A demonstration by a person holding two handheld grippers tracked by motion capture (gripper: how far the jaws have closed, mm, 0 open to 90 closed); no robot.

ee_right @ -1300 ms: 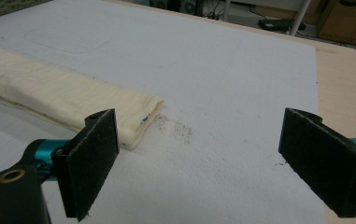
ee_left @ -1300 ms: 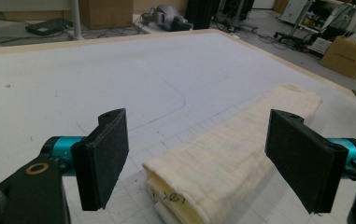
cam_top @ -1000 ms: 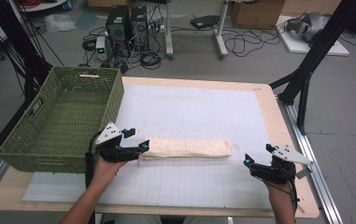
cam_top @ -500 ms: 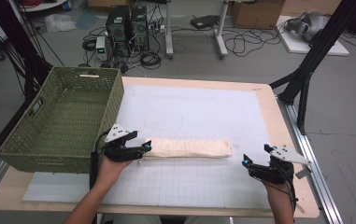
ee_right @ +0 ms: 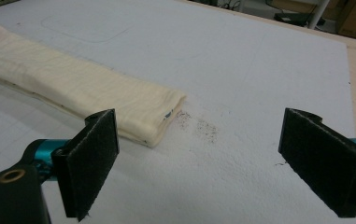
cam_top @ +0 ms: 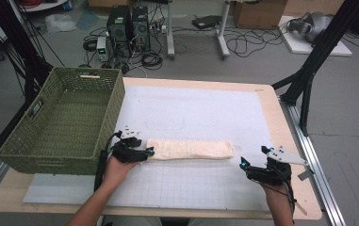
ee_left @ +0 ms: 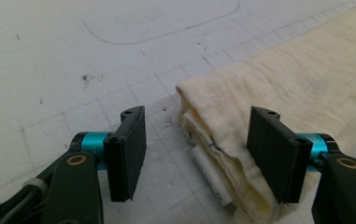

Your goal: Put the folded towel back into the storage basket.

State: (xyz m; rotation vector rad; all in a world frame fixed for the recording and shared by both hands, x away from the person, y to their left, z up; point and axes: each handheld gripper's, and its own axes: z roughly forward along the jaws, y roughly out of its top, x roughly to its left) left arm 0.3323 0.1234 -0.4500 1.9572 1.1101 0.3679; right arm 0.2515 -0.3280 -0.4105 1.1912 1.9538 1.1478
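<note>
A cream cloth [cam_top: 189,149], folded into a long strip, lies across the white grid mat [cam_top: 200,108]. My left gripper [cam_top: 150,151] is at the strip's left end. In the left gripper view that layered end [ee_left: 222,154] sits between the jaws of the left gripper [ee_left: 196,135]. The jaws have just been closing, a gap remains at the left pad [ee_left: 129,154], and the cloth is not pinched. My right gripper [cam_top: 243,165] rests near the table's front right, wide open with nothing between its fingers. In the right gripper view, the right gripper [ee_right: 208,154] is a short way from the cloth's right end [ee_right: 161,112].
A green woven basket [cam_top: 113,108] stands at the left, just behind my left hand. The wooden table edge [cam_top: 285,141] runs along the right of the mat. Cables, computer cases and black frame legs are on the floor beyond the table.
My left gripper has sunk onto the mat at the cloth's left end and its jaws have narrowed around that end. The cloth and the right gripper have not moved.
</note>
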